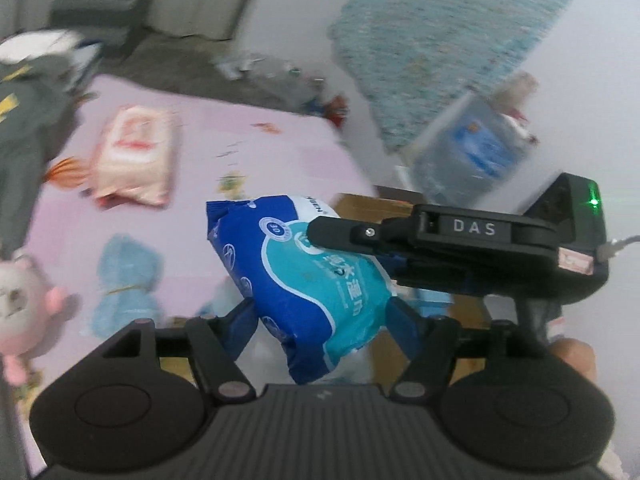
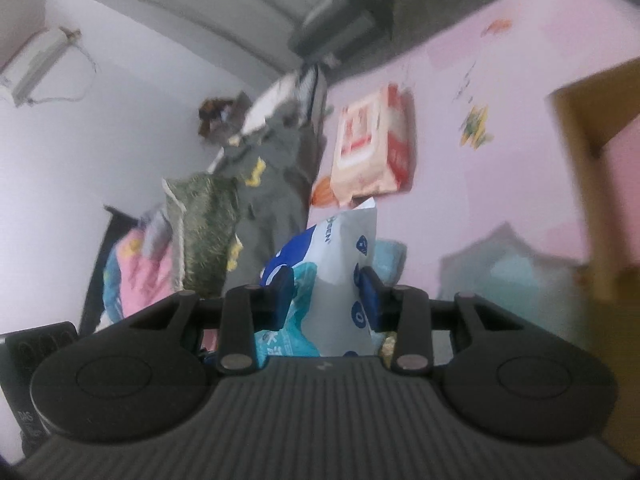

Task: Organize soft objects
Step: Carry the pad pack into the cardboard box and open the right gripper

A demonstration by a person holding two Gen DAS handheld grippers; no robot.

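Both grippers, L [image 1: 324, 320] and R [image 2: 326, 294], clamp the blue wipes pack [image 1: 304, 276], lifted off the pink mat [image 1: 248, 132]. We judge: carry step. Next, w/ grip firm, find its spot, maybe the box [image 2: 592, 128].

"DAS" on the right gripper [image 1: 310, 236]; "30" on the blue wipes pack [image 1: 304, 280]; its other print illegible.

We cannot read the small print on the blue wipes pack [image 1: 304, 280], and its lower end hides behind our left gripper's body. The pink plush toy [image 1: 20, 312] is cut off by the picture's left edge. The clear bag [image 1: 472, 148] is blurred, its contents unreadable.
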